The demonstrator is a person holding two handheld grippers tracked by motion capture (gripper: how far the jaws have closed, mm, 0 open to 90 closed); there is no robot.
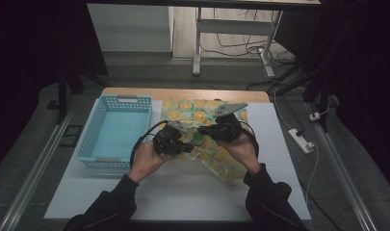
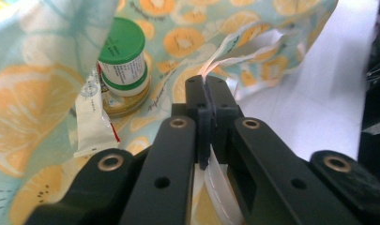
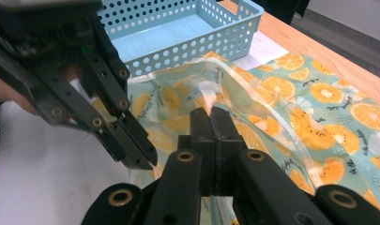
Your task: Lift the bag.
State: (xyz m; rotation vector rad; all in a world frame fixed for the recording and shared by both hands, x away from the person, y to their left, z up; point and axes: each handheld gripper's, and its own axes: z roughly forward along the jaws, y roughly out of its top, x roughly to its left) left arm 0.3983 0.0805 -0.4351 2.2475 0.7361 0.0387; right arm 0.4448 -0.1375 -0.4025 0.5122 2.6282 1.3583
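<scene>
On the white table [image 1: 183, 192], the orange-print bag [image 3: 291, 108] is pinched at its edge by both closed grippers, left gripper [image 2: 207, 86] and right gripper [image 3: 211, 115].

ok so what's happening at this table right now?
A person holds a gripper in each hand. The left gripper and right gripper are each shut on the rim of an orange-print bag, holding its mouth open. Inside sits a green-capped bottle. A blue basket waits alongside.
</scene>
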